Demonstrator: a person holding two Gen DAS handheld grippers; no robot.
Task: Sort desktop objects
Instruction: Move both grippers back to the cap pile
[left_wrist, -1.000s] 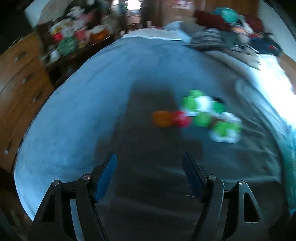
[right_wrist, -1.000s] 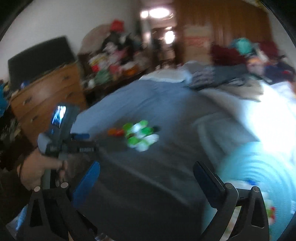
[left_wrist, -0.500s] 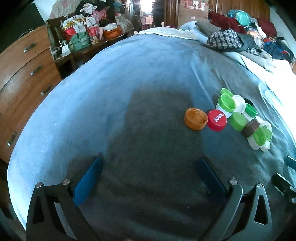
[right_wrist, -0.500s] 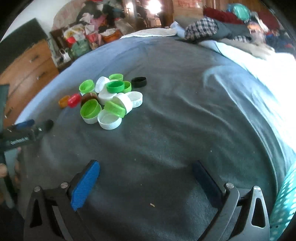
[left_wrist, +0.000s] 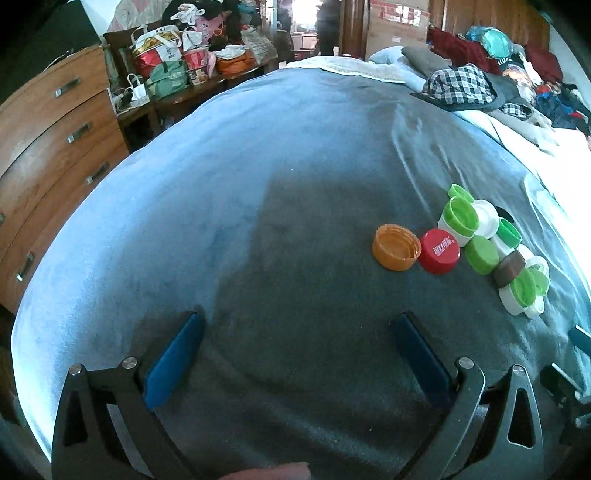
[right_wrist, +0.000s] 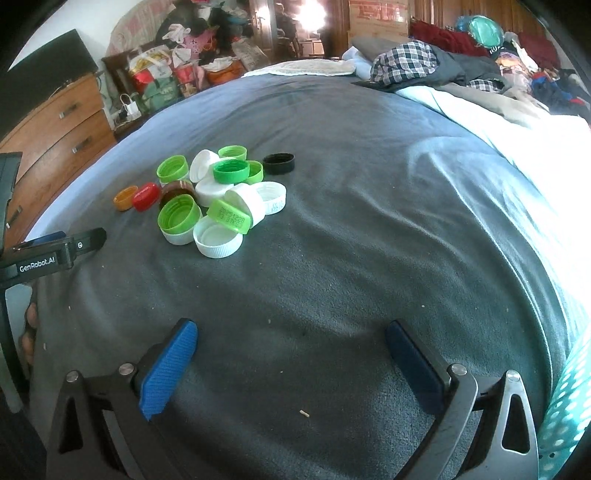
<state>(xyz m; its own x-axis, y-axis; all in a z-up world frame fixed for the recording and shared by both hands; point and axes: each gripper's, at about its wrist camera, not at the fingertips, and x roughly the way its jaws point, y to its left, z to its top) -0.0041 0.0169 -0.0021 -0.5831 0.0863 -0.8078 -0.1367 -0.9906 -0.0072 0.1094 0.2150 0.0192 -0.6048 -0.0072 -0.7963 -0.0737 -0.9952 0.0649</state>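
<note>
A heap of bottle caps lies on a grey-blue blanket (right_wrist: 332, 240). In the left wrist view an orange cap (left_wrist: 396, 247) and a red cap (left_wrist: 440, 250) sit side by side, with green caps (left_wrist: 460, 216), white caps and a brown cap (left_wrist: 509, 268) to their right. The right wrist view shows the same heap: a green cap (right_wrist: 179, 214), a white cap (right_wrist: 217, 236) and a black cap (right_wrist: 279, 163) set slightly apart. My left gripper (left_wrist: 299, 350) is open, below and left of the caps. My right gripper (right_wrist: 291, 354) is open, well short of the heap.
A wooden chest of drawers (left_wrist: 48, 147) stands left of the bed, beside a low table piled with bags (left_wrist: 166, 74). Clothes (right_wrist: 424, 66) are heaped at the far end. A teal perforated basket (right_wrist: 565, 413) shows at the right wrist view's lower right edge.
Both grippers have dropped toward the blanket and steadied; the views went from blurred to sharp. The right gripper swung left so the cap heap is nearer. Both stay open.
</note>
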